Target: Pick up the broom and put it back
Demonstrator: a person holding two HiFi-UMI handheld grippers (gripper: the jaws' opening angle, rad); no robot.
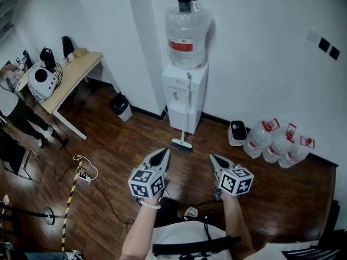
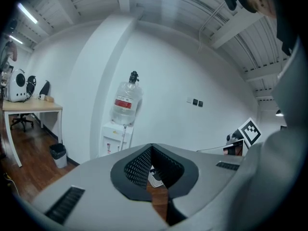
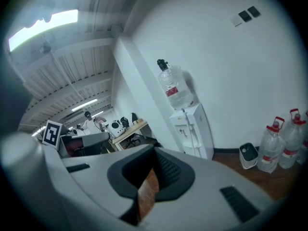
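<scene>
The broom (image 1: 187, 112) stands upright with its long pale handle leaning on the front of the white water dispenser (image 1: 184, 93); its head (image 1: 182, 143) rests on the dark wood floor. Both grippers are held side by side, a short way in front of it and pointing at it. My left gripper (image 1: 165, 151) is shut and empty, just left of the broom head. My right gripper (image 1: 212, 157) is shut and empty too, to the right. The left gripper view shows the broom (image 2: 123, 135) beyond shut jaws (image 2: 152, 147). In the right gripper view it (image 3: 189, 131) stands above shut jaws (image 3: 155, 149).
Several spare water bottles (image 1: 279, 142) and a small white bin (image 1: 237, 132) stand by the wall at right. A black bin (image 1: 120, 106) and a desk (image 1: 65, 83) with gear are at left. A power strip with cables (image 1: 84, 177) lies on the floor.
</scene>
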